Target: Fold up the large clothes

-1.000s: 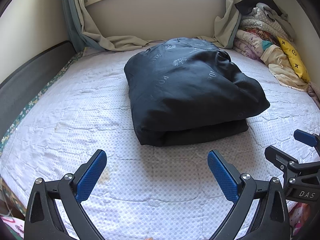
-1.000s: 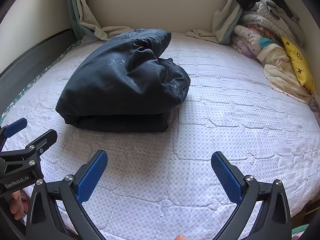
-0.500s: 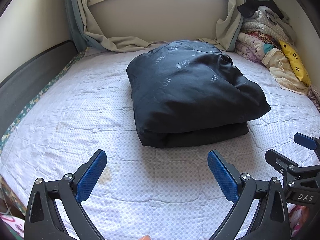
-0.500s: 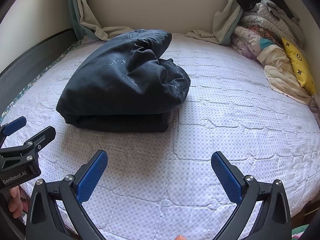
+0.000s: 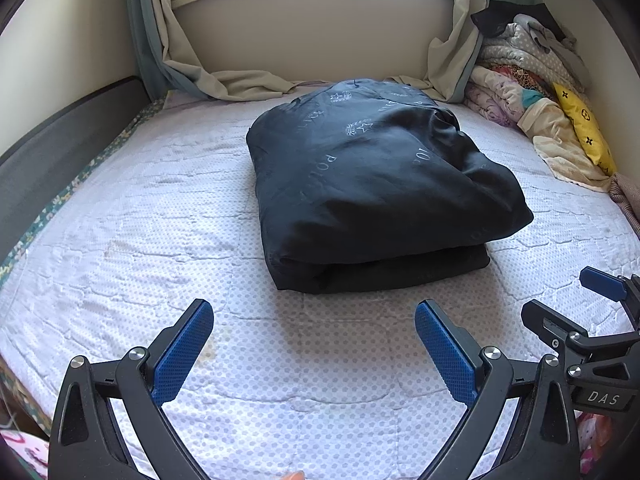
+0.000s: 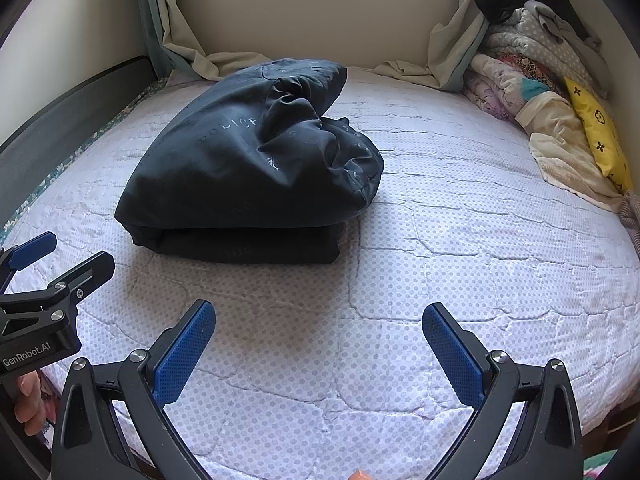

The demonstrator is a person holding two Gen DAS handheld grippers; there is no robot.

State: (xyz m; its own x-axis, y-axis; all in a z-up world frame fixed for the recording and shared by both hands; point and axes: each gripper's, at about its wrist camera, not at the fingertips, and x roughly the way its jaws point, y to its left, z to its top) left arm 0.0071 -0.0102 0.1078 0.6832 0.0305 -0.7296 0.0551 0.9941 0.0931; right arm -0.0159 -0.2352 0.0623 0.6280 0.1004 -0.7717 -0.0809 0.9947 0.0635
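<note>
A dark, padded garment (image 5: 372, 184) lies folded into a thick bundle on the bed (image 5: 132, 240), on the white quilted cover, toward the far edge below the window wall and nearer the left side rail than the right edge. Its folded edge faces the near side, showing two stacked layers. The left gripper (image 5: 314, 344) hovers above the near part of the bed, its blue-padded jaws spread wide and holding nothing; the bundle sits straight ahead beyond the jaw tips, well apart from them. The right gripper (image 6: 318, 346) likewise hangs over the near part of the bed with its jaws wide apart and empty; from its camera the bundle lies ahead and to the left of the jaws, not touching either one. Each gripper appears at the edge of the other's view: the right one shows the letters "DAS" on its body in the left wrist view, and the left one reads "GenRobot.AI" in the right wrist view, with a person's fingers (image 6: 28, 404) just below it. Pale lettering is printed across the garment, with "POLICE" readable in the right wrist view, and small star and crest marks near the top. At the far right corner a heap of folded bedding (image 5: 520, 76) is stacked against the wall, with a yellow cushion (image 5: 582, 124) bearing black flower-like marks.
</note>
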